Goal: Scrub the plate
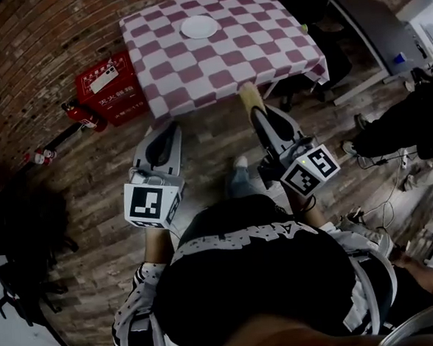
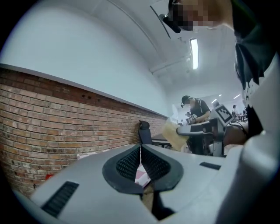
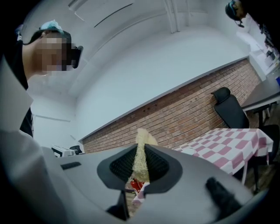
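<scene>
A white plate (image 1: 199, 26) lies on the far part of a table with a pink-and-white checked cloth (image 1: 223, 53). Both grippers hang in the air in front of the table's near edge, well short of the plate. My right gripper (image 1: 261, 114) is shut on a yellowish scrubbing sponge (image 1: 249, 94), which sticks out past its tips; in the right gripper view the sponge (image 3: 141, 153) is pinched between the pads of the right gripper (image 3: 140, 168). My left gripper (image 1: 170, 127) is shut with nothing in it; in its own view the left gripper's (image 2: 141, 164) pads meet.
A red box (image 1: 112, 85) and a fire extinguisher (image 1: 84, 116) stand on the wooden floor left of the table, by a brick wall. A black chair (image 3: 229, 109) sits behind the table. Another person (image 1: 409, 122) and cables are at the right.
</scene>
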Motion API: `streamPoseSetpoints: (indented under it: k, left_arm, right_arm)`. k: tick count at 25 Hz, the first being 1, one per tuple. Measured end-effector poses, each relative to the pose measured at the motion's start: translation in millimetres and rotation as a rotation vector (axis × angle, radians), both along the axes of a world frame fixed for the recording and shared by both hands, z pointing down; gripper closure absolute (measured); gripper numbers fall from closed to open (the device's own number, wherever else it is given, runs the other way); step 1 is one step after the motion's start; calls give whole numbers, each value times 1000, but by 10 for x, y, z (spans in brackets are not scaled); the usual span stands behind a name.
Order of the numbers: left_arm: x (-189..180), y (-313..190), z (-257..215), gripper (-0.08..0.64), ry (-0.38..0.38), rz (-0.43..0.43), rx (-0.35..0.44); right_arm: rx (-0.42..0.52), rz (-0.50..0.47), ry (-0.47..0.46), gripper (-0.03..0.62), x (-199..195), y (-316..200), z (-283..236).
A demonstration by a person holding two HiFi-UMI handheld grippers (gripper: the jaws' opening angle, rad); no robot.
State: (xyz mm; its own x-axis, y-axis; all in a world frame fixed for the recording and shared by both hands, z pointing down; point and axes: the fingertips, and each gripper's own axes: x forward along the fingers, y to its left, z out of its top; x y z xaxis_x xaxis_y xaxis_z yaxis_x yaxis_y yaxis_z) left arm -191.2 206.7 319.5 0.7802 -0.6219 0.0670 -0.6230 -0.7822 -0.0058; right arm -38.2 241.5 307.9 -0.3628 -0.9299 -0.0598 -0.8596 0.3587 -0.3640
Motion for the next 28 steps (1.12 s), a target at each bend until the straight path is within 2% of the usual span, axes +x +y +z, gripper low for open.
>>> streamPoseSetpoints:
  k: [4,11,19,28]
  left_arm:
    - [254,-170,-27,546,-6,33,5]
    - [647,-442,-58,546,-10,42,5]
    - [1064,-691,-111,546,-44,22,10]
    - [1367,-970,-222,546,-73,-29,27]
  right_arm:
    - [0,25,-17,538,236,-106,-2]
    - [3,62,-22,538,719,-276,3]
    - [9,41,-67,538,1160,-589,-11]
    - [17,-15,-85,538,1471,-948,-28]
